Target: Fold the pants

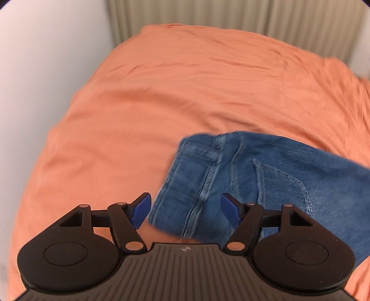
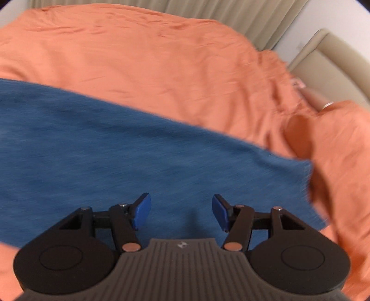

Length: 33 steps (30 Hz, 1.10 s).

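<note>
Blue jeans lie flat on an orange bed sheet (image 1: 161, 92). In the left wrist view I see the waist end of the jeans (image 1: 242, 180) with seams and a back pocket. My left gripper (image 1: 186, 209) is open and empty, just above the waistband edge. In the right wrist view the leg end of the jeans (image 2: 138, 157) stretches from the left to a hem at the right. My right gripper (image 2: 181, 211) is open and empty above the leg cloth. Both views are blurred by motion.
The orange sheet (image 2: 161, 58) covers the whole bed, with rumpled folds at the right (image 2: 323, 143). Beige curtains (image 1: 231, 14) hang behind the bed. A white wall (image 1: 34, 69) is at the left, and a beige headboard (image 2: 328, 60) at the right.
</note>
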Tool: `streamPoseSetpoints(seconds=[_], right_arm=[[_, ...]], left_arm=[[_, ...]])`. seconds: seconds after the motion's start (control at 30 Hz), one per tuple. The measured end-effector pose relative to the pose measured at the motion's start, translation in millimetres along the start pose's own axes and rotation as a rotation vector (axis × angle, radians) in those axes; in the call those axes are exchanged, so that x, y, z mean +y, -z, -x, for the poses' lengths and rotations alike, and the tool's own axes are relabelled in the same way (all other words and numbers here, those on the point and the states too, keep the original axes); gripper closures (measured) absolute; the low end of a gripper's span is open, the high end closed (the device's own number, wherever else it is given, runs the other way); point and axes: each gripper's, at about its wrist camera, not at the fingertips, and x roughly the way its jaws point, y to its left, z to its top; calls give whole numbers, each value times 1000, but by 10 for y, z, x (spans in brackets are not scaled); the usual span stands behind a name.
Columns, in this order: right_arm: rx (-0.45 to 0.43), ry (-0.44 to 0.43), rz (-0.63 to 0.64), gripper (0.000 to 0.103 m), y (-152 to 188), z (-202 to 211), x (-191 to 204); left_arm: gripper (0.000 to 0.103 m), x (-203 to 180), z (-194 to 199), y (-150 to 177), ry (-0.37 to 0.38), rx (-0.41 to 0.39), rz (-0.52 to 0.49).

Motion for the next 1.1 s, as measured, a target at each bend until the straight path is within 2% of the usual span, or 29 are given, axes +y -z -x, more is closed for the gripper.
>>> streamPoseSetpoints(seconds=[0.07, 0.23, 0.33, 0.4, 0.5, 0.53, 0.63, 0.7, 0.77, 0.93, 1.03, 1.1], right_arm=[[-8, -64, -45, 49, 113, 146, 187], [-7, -246, -139, 49, 406, 492, 710], [-8, -343, -161, 49, 564, 640, 1074], [-16, -401, -158, 49, 642, 700, 1308], [-18, -464, -179, 49, 729, 739, 1573], [-17, -490, -195, 49, 746, 747, 1637], [-29, -562, -204, 49, 761, 786, 1845], [-38, -593, -152, 49, 759, 827, 2027], [-74, -596, -69, 51, 742, 886, 2237], [-189, -551, 115, 51, 683, 973, 2690], [-234, -516, 200, 51, 685, 1007, 2830], [-310, -439, 274, 51, 720, 1079, 2910]], left_arm=[[23, 183, -31, 186, 52, -12, 111], [23, 601, -288, 673, 262, -58, 500], [25, 718, -583, 883, 329, -84, 693], [25, 752, -751, 954, 372, -106, 774], [26, 758, -926, 945, 416, -160, 835], [29, 752, -963, 916, 413, -169, 844], [53, 714, -1064, 803, 394, -171, 839], [74, 690, -1070, 716, 352, -168, 795], [82, 608, -972, 617, 302, -190, 717], [85, 375, -629, 313, 221, -256, 529], [85, 305, -549, 156, 203, -245, 472], [85, 297, -548, 109, 191, -222, 459]])
